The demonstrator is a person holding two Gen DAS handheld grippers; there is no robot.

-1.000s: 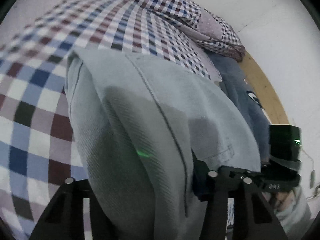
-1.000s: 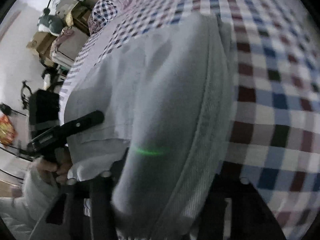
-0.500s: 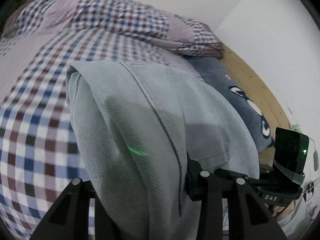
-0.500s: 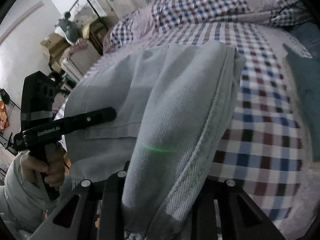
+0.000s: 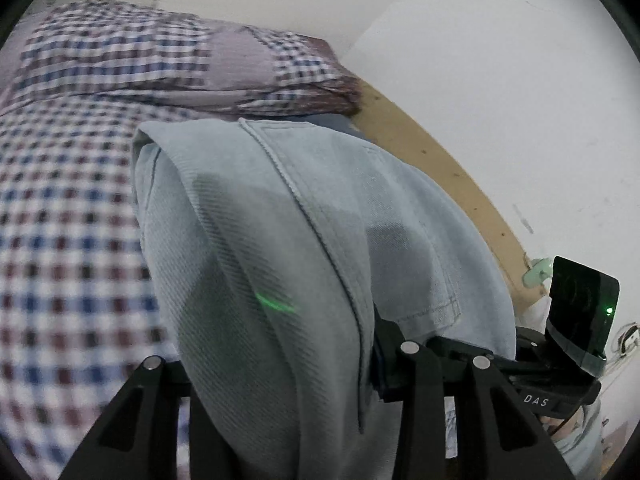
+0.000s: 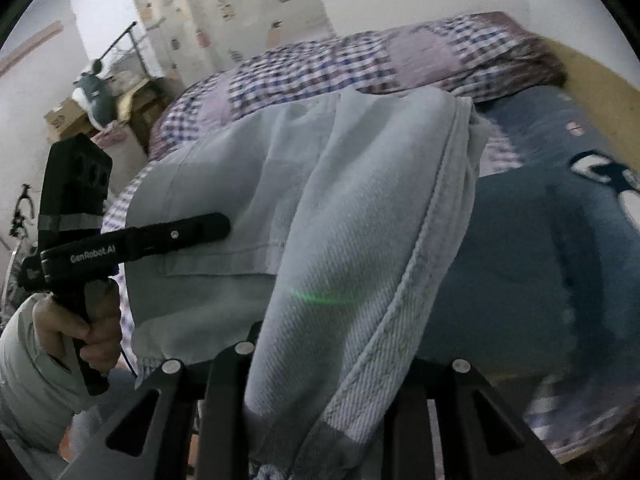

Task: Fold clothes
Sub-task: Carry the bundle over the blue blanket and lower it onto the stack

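A pale blue-grey denim garment [image 5: 320,216] hangs doubled over between both grippers, raised above the checked bed sheet [image 5: 60,216]. My left gripper [image 5: 288,392] is shut on one thick fold of it. My right gripper [image 6: 320,380] is shut on the other seamed edge [image 6: 424,248]. In the right wrist view the left gripper [image 6: 132,240] shows at the left, held by a hand [image 6: 80,328], its finger lying against the cloth. The right gripper's body [image 5: 576,360] shows at the lower right of the left wrist view. The fingertips are buried in fabric.
A checked pillow [image 5: 224,64] lies at the head of the bed. A dark blue blanket with a cartoon print [image 6: 560,240] covers the right side. A wooden bed rail [image 5: 440,168] runs along the white wall. Boxes and clutter [image 6: 88,108] stand past the bed.
Both grippers have risen with the garment, lifting it off the sheet. The views have tilted up, so the pillow, wall and blue blanket now show.
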